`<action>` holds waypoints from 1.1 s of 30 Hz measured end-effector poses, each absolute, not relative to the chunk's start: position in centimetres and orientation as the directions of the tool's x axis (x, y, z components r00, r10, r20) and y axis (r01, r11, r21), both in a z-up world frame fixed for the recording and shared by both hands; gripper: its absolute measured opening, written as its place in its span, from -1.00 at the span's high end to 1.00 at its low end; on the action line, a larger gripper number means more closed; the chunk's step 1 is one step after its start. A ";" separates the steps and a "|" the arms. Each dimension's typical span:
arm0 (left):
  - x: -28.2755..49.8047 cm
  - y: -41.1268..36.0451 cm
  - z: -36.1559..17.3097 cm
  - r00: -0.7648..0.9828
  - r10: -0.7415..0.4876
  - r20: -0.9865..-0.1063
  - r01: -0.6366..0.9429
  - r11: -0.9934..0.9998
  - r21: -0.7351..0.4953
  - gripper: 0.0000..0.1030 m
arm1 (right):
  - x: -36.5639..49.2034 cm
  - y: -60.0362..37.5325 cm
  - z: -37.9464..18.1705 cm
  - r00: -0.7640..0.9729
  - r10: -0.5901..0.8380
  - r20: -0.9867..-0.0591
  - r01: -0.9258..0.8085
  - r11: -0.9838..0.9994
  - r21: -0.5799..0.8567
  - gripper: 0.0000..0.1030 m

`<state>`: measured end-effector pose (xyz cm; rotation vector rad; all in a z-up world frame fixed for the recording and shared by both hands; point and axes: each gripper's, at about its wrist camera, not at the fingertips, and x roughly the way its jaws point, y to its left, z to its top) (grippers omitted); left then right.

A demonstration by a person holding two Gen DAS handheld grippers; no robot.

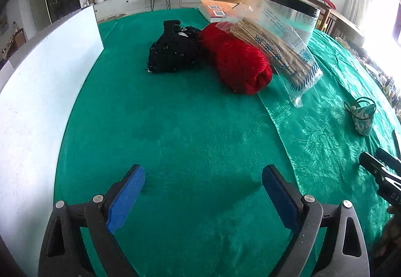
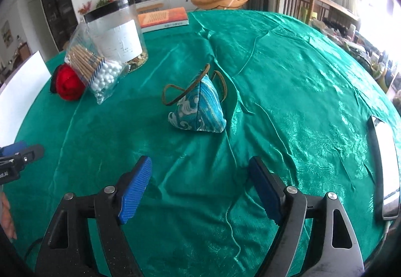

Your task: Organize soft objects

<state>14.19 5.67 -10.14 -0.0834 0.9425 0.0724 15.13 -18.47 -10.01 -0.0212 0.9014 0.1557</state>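
Note:
A red yarn ball (image 1: 240, 66) and a black knitted bundle (image 1: 173, 51) lie side by side on the green cloth, well ahead of my left gripper (image 1: 203, 181), which is open and empty. A blue patterned fabric pouch (image 2: 198, 109) with brown loops sits ahead of my right gripper (image 2: 200, 176), which is open and empty. The pouch also shows in the left wrist view (image 1: 362, 116) at the right. The red yarn shows in the right wrist view (image 2: 69, 85) at the far left.
A plastic bag of cotton swabs (image 1: 278, 51) leans on the red yarn and on a clear jar with a black lid (image 2: 115, 31). An orange book (image 2: 163, 17) lies behind. A white board (image 1: 37, 91) stands at the left. A phone (image 2: 386, 169) lies at the right.

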 end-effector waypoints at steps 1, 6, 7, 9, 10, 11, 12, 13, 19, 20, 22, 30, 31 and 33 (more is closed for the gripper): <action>14.2 5.5 -10.3 0.590 0.043 -0.806 -0.095 0.995 -0.017 -0.83 | 15.2 -18.4 -10.0 0.610 0.123 -0.782 -0.144 0.989 0.042 -0.60; 14.2 5.2 -10.6 0.593 0.046 -0.804 -0.087 0.996 -0.007 -0.99 | 14.9 -18.2 -10.2 0.609 0.119 -0.784 -0.147 0.988 0.036 -0.64; 14.2 5.2 -10.5 0.593 0.047 -0.804 -0.088 0.996 -0.007 -1.00 | 15.0 -18.1 -10.2 0.606 0.118 -0.786 -0.151 0.988 0.031 -0.67; 14.2 5.2 -10.5 0.592 0.051 -0.804 -0.090 0.996 -0.003 -1.00 | 14.9 -17.8 -10.4 0.602 0.110 -0.791 -0.158 0.987 0.017 -0.70; 14.2 5.2 -10.5 0.592 0.051 -0.804 -0.090 0.996 -0.004 -1.00 | 14.8 -17.6 -10.5 0.601 0.105 -0.792 -0.160 0.987 0.009 -0.72; 14.2 5.1 -10.5 0.592 0.050 -0.804 -0.090 0.996 -0.004 -1.00 | 14.9 -17.6 -10.5 0.600 0.105 -0.793 -0.160 0.987 0.010 -0.72; 14.2 5.1 -10.6 0.592 0.051 -0.804 -0.090 0.996 -0.003 -1.00 | 14.9 -17.6 -10.5 0.600 0.106 -0.793 -0.160 0.987 0.012 -0.72; 14.2 5.1 -10.6 0.592 0.051 -0.804 -0.091 0.996 -0.003 -1.00 | 14.9 -17.6 -10.5 0.600 0.107 -0.793 -0.160 0.987 0.012 -0.73; 14.2 5.1 -10.6 0.593 0.052 -0.804 -0.091 0.996 -0.003 -1.00 | 14.9 -17.6 -10.5 0.600 0.105 -0.793 -0.159 0.987 0.011 -0.73; 14.2 5.1 -10.6 0.593 0.052 -0.804 -0.092 0.996 -0.003 -1.00 | 14.8 -17.6 -10.5 0.600 0.105 -0.793 -0.159 0.987 0.011 -0.73; 14.1 5.1 -10.5 0.593 0.051 -0.804 -0.092 0.996 -0.004 -1.00 | 14.9 -17.7 -10.5 0.600 0.103 -0.793 -0.156 0.988 0.010 -0.73; 14.1 5.1 -10.5 0.594 0.052 -0.803 -0.093 0.996 -0.004 -1.00 | 14.8 -17.7 -10.5 0.601 0.106 -0.793 -0.157 0.987 0.013 -0.73; 14.1 5.1 -10.5 0.594 0.052 -0.803 -0.093 0.996 -0.004 -1.00 | 14.8 -17.8 -10.5 0.601 0.108 -0.792 -0.158 0.987 0.015 -0.73; 14.1 5.1 -10.5 0.594 0.052 -0.803 -0.093 0.996 -0.004 -1.00 | 14.8 -17.8 -10.5 0.603 0.112 -0.790 -0.156 0.988 0.022 -0.73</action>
